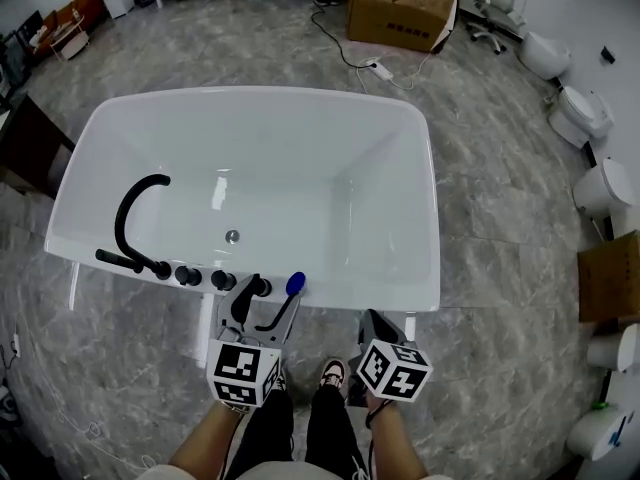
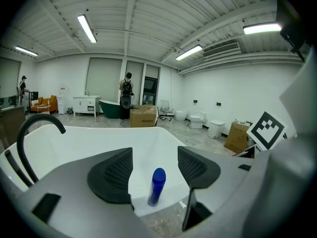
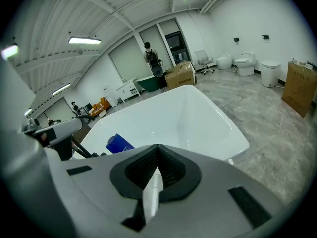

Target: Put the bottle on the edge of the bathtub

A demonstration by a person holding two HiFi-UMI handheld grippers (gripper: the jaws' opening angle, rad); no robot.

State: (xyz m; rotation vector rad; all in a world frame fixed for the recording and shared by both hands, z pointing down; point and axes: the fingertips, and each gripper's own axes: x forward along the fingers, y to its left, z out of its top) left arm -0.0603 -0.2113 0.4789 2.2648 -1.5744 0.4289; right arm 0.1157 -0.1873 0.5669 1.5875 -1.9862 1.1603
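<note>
A blue bottle point(image 1: 295, 284) stands upright on the near rim of the white bathtub point(image 1: 400, 148), just right of the black tap knobs. My left gripper point(image 1: 266, 304) is open right in front of it. In the left gripper view the bottle point(image 2: 157, 185) shows in the gap between the two pads point(image 2: 115, 175), a little beyond them and touching neither. My right gripper point(image 1: 372, 320) is shut and holds nothing, low by the tub's near right side. In the right gripper view the pads point(image 3: 171, 168) meet and the bottle point(image 3: 118, 144) shows at the left on the tub rim point(image 3: 233, 143).
A black curved faucet point(image 1: 135, 218) and several black knobs point(image 1: 205, 277) sit on the tub's near left rim. A cardboard box point(image 1: 400, 8) and a cable point(image 1: 385, 68) lie beyond the tub. Toilets point(image 1: 580, 113) line the right wall. The person's legs and shoes point(image 1: 332, 373) are below.
</note>
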